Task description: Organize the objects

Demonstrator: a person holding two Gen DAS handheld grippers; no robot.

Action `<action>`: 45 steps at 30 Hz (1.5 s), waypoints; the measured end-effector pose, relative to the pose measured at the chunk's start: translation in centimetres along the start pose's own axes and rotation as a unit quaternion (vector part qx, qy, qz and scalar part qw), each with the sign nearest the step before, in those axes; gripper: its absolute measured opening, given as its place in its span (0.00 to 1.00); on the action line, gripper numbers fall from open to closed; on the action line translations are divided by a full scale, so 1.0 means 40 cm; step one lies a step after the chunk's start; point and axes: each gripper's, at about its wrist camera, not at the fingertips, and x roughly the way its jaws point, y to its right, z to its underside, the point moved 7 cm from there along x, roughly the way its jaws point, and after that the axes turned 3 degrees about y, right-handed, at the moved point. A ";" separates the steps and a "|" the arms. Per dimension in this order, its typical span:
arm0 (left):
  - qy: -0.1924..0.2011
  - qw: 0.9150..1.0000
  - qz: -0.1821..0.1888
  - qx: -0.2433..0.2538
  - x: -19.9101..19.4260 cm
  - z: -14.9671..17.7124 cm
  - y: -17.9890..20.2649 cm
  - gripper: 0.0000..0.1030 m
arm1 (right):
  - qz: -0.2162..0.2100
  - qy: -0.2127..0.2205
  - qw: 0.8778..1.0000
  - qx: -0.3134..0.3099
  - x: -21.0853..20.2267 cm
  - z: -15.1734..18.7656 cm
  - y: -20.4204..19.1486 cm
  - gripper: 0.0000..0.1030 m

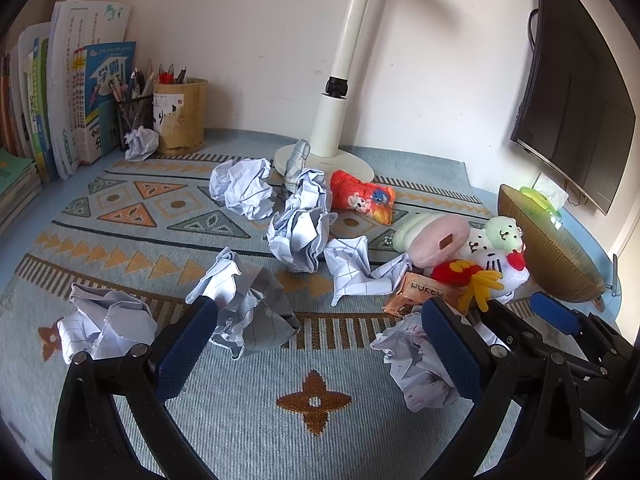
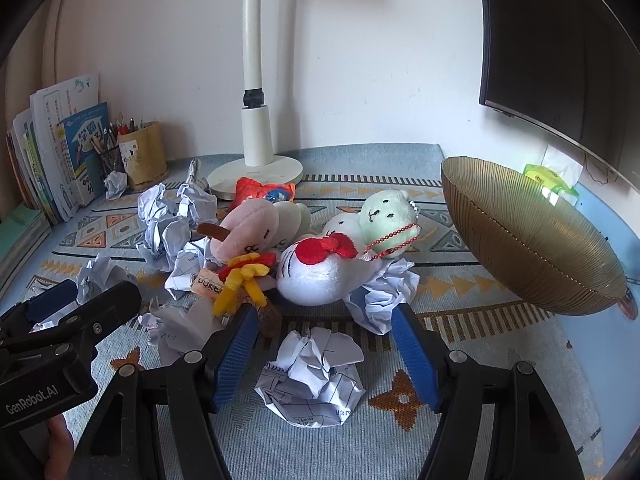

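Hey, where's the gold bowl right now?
The gold bowl sits tilted at the right edge of the patterned mat, just right of the plush toys, below the wall-mounted monitor.

The mat [image 1: 132, 240] is showing light blue with orange and grey-green triangles, dark stripes and brown flower shapes. The paper balls [image 1: 244, 190] are looking white with thin blue grid lines. The round plush toy [image 2: 320, 276] is showing white with a bright red bow. The small bear [image 2: 386, 210] is looking pale green with a red bead chain. The soft donut toy [image 1: 438, 238] is showing pink and cream. The little fries toy [image 1: 470, 276] is looking red and yellow. The pouch [image 1: 362, 196] is glowing orange-red with a cartoon picture. The bowl [image 2: 532, 252] is shining gold with fine ribs. The lamp [image 2: 256, 140] is looking cream. The fingers [image 2: 236, 356] are wearing blue pads on black arms.
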 end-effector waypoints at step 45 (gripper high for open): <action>-0.125 0.991 -0.044 0.020 0.012 0.038 -0.323 0.81 | -0.208 -0.166 0.964 -0.015 0.149 -0.018 -0.464 0.64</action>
